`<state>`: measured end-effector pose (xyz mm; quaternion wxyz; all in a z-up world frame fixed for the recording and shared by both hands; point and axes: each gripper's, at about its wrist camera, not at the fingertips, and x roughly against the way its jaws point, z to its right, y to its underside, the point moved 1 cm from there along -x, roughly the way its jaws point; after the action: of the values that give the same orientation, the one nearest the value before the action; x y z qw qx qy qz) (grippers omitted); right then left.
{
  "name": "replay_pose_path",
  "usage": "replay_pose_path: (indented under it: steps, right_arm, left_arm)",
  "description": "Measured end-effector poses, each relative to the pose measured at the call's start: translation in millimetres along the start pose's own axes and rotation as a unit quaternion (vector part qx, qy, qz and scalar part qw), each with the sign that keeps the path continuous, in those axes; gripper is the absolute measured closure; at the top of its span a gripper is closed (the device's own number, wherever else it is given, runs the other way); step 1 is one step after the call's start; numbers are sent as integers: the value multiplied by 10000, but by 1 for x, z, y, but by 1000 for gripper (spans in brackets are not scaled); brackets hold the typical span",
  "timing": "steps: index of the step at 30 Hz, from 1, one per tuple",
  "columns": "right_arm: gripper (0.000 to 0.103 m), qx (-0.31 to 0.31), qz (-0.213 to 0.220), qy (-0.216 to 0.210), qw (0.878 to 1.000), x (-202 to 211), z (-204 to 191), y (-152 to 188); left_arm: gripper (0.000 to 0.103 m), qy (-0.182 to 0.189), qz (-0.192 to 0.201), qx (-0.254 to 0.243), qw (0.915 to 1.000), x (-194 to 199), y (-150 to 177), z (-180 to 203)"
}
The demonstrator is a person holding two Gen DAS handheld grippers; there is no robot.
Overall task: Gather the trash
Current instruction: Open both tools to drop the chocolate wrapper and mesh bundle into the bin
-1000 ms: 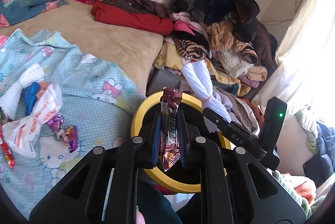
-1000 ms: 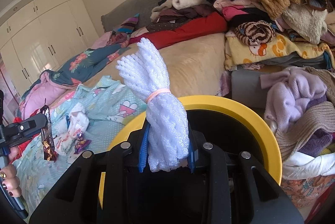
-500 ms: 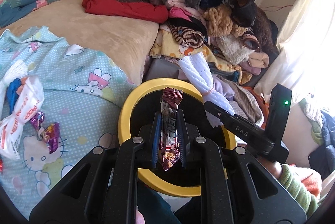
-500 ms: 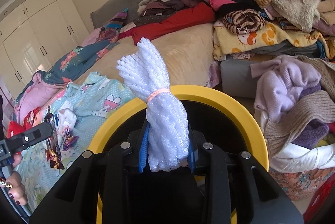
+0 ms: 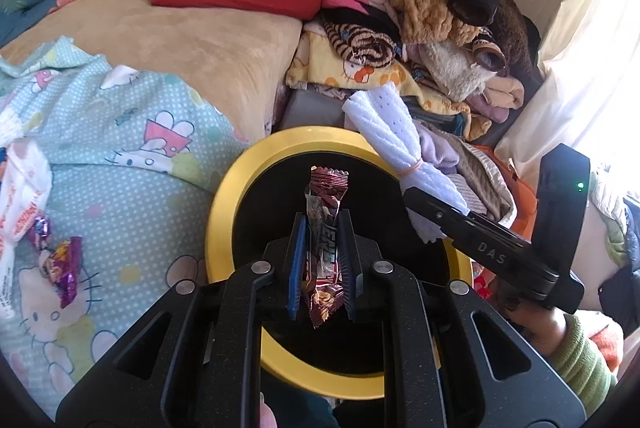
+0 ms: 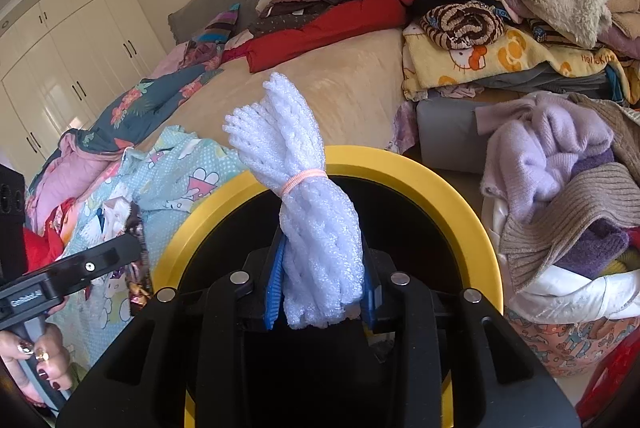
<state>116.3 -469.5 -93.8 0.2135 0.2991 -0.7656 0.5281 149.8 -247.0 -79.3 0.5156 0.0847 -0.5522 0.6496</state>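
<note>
The left gripper is clamped on a snack wrapper, directly above the yellow-rimmed bin, probably for dropping. To its right, the right gripper has a white foam net bundle between its opening jaws, above the same bin.

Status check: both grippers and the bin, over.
Left gripper shut on candy wrapper. Right gripper opening, foam net bundle between jaws. Both over yellow-rimmed bin. Nothing blocking.
</note>
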Motion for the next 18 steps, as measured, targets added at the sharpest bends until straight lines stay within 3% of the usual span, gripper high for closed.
replay_pose_path:
  steps: [6,8,10,13,15,17,18]
  right_arm:
    - [69,-19,64,38,10000,4,5,-1]
    - [64,-40,131,77,9999,6,7,-2]
    - [59,-75,176,50,9998,8,8,-3]
    - [51,-95,207,83,9997,8,9,-4]
    - [49,-110,217,85,9997,8,8,-4]
    - [46,-123,256,87,9996,10,6,-5]
    - [44,-132,283,63,9995,11,5,-5]
  left_arm:
    - [90,-60,-49,13,10000,-9,-2,-2]
    - [71,-52,-33,51,10000,-9,-3,-2]
    - [65,-54,20,37,10000,-7,-4,-2]
    - [47,-151,93,6,9998,-2,-3,-1]
    - [42,-201,151,40,9997,2,-3,-3]
    - [27,-305,241,30,9992,8,-3,-4]
    - [23,-347,306,13,9989,12,-3,-4]
